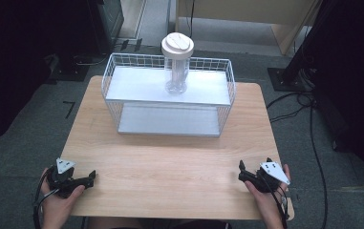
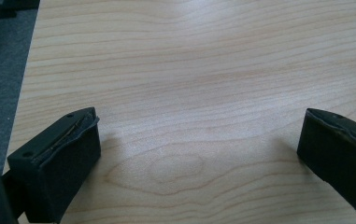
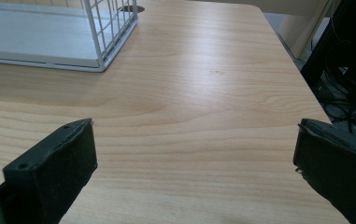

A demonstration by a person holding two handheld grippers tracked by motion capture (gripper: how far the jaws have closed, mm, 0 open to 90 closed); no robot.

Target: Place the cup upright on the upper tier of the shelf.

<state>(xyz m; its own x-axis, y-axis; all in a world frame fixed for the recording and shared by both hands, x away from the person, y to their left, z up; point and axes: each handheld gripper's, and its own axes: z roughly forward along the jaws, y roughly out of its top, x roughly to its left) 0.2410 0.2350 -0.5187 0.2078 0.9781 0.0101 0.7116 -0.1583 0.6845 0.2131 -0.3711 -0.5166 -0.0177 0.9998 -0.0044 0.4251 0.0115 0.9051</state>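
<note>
While the left gripper (image 1: 90, 179) and right gripper (image 1: 241, 171) rest wide open and empty near the table's (image 1: 170, 157) front edge, nothing is held. Far from both, the clear bottle (image 1: 176, 64) stands upright on the wire rack's (image 1: 117, 95) top shelf

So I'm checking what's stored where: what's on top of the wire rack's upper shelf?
A clear tumbler with a white lid stands upright on the wire rack's upper shelf. The lower shelf looks bare, though its back part is covered by the shelf above.
</note>
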